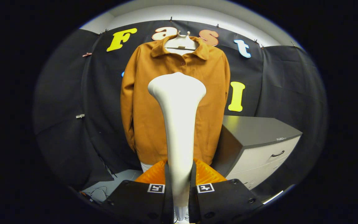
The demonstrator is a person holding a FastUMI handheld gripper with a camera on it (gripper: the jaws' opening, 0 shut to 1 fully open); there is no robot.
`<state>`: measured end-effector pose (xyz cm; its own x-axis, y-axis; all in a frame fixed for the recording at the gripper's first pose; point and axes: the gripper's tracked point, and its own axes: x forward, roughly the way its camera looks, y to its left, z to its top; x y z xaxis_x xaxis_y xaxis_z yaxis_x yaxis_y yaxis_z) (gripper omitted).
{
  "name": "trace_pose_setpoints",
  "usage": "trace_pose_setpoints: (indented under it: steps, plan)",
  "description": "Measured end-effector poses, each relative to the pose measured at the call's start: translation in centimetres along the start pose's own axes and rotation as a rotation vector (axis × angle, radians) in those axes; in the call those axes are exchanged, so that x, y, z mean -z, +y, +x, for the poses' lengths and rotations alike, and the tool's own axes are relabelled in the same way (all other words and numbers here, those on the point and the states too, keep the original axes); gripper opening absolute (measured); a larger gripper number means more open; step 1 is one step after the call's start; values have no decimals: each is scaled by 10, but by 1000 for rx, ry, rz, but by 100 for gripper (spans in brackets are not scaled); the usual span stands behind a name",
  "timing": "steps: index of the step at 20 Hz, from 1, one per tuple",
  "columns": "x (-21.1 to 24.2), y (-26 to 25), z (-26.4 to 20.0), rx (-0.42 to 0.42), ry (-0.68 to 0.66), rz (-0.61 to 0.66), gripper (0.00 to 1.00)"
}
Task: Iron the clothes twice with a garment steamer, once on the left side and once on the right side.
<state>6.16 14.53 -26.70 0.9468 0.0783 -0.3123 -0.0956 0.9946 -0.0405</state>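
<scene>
Garment steamer (178, 124) sits clamped in your gripper (180, 189): both fingers press on its slim white handle, one on each side. From the fingers the handle rises away from you and widens into a broad head, which stands in front of the middle of the jacket (141, 118). Whether the head touches the cloth, you cannot tell. The jacket is brown-orange with a collar and a buttoned front. It hangs on a pale hanger (181, 43) against the black booth wall (64, 102), both sleeves falling straight at its sides. Your steamer covers the button line and the centre of the chest. To the right of the jacket, near its hem, stands a cabinet (259, 146) with a grey top and a light drawer front with a dark handle.
</scene>
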Motion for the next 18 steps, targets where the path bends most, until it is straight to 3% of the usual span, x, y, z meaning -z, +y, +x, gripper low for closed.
trace_pose_setpoints:
  steps: [7, 18]
  plan:
    - [-55, -33, -47, 35, -65, -8, 22]
    - [-97, -59, -118, -29, -147, 16, 22]
